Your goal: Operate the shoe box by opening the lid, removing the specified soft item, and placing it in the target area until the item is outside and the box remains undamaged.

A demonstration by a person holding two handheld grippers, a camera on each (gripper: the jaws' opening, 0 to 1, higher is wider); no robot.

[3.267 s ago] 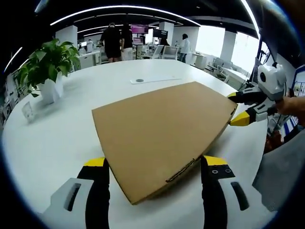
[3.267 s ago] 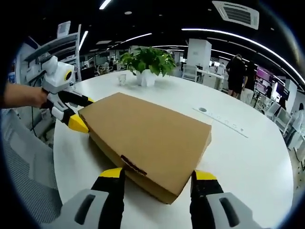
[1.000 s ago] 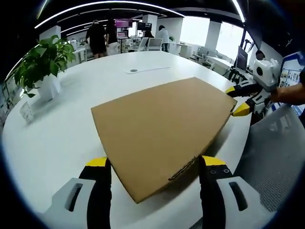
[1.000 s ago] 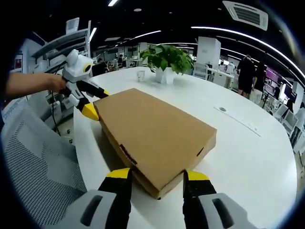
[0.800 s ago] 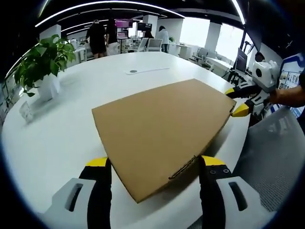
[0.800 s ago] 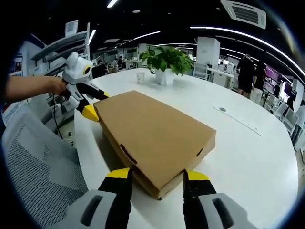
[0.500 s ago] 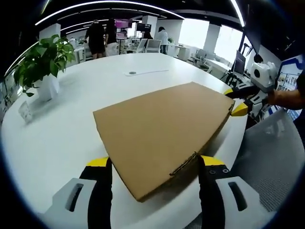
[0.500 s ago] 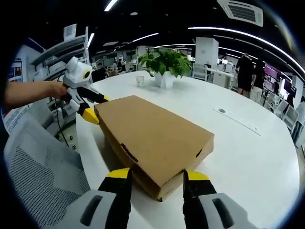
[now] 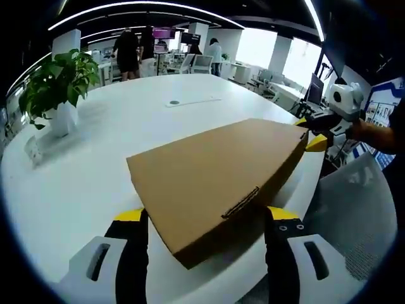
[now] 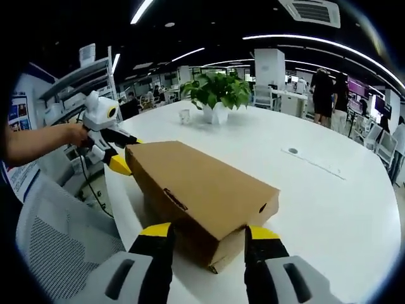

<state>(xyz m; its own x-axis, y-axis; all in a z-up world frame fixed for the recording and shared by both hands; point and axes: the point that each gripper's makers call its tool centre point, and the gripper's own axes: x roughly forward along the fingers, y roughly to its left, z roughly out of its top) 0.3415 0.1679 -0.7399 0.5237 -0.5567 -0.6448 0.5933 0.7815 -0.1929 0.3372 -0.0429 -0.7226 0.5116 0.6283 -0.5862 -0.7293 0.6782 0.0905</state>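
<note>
A closed brown cardboard shoe box (image 9: 215,177) hangs low over the round white table (image 9: 95,145), near its edge. In the left gripper view my left gripper (image 9: 205,215) has one box corner wedged between its yellow-tipped jaws. The right gripper (image 9: 310,133) clasps the far corner, held by a hand. In the right gripper view the box (image 10: 202,183) runs away from my right gripper (image 10: 205,231), whose jaws press on the near end. The left gripper (image 10: 117,152) bites the far corner. The lid is down, so the contents are hidden.
A potted green plant (image 9: 57,88) stands at the table's far side, also seen in the right gripper view as the plant (image 10: 215,95). A grey mesh chair (image 10: 57,240) sits beside the table edge under the box. People stand in the office behind.
The box's ends have risen off the table and it has come closer to the table edge. The right gripper's jaws have drawn in a little against the box.
</note>
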